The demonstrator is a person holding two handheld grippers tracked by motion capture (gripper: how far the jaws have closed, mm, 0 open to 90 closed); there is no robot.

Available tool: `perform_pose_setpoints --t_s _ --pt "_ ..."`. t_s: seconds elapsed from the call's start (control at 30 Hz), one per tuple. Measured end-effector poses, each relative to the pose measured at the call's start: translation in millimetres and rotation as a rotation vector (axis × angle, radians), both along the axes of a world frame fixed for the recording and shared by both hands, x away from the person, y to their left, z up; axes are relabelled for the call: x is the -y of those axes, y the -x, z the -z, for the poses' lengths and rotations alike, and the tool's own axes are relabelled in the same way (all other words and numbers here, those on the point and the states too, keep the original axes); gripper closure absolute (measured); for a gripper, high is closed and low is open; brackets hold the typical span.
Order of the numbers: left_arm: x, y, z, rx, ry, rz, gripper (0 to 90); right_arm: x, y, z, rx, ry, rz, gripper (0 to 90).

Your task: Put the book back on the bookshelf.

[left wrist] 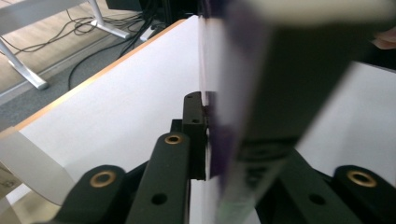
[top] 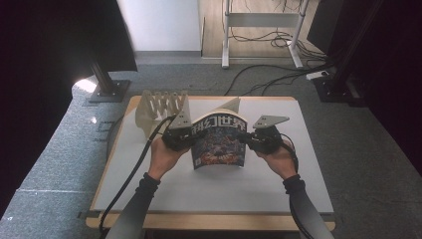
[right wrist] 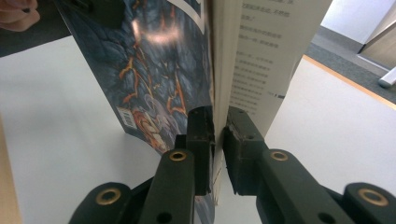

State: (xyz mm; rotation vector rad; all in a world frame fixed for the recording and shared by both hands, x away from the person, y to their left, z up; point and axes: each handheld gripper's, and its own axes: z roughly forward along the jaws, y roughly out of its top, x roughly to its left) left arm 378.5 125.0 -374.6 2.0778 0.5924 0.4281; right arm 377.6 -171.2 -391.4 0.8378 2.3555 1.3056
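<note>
A magazine (top: 219, 142) with a dark, colourful cover and large white characters is held upright above the white table (top: 209, 189), between both grippers. My left gripper (top: 190, 138) is shut on its left edge. In the left gripper view one black pad (left wrist: 196, 135) presses the blurred magazine (left wrist: 261, 93), which hides the other jaw. My right gripper (top: 246, 139) is shut on its right edge. In the right gripper view the jaws of the right gripper (right wrist: 218, 140) pinch the block of pages of the magazine (right wrist: 154, 70). The cover bows to the left and a printed page fans to the right.
A beige slotted rack (top: 159, 109) stands at the table's back left, just behind my left gripper. Black cables trail from both grippers toward the front edge. On the floor beyond are a stand base (top: 107, 91), cables and white desk legs (top: 226, 35).
</note>
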Motion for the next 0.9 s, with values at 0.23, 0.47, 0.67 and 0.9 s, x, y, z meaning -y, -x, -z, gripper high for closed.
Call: perform_pose_setpoints --t_s 0.23,0.47,0.67,0.9 --pt "-2.4 1.0 -1.5 -0.009 0.006 0.022 82.3 13.9 2.3 2.5 0.023 0.002 0.062 58.3" --pt "-8.2 2.6 -7.1 -0.026 0.02 0.016 82.4 29.1 5.7 15.4 0.016 -0.004 0.116 41.6" --pt "-16.6 9.0 -15.9 -0.029 0.008 0.013 82.5 34.8 6.4 37.2 -0.019 0.008 0.139 31.3" --pt "-30.2 14.0 -24.1 -0.051 0.022 -0.001 82.5 38.0 8.7 62.9 -0.044 0.046 0.179 18.7"
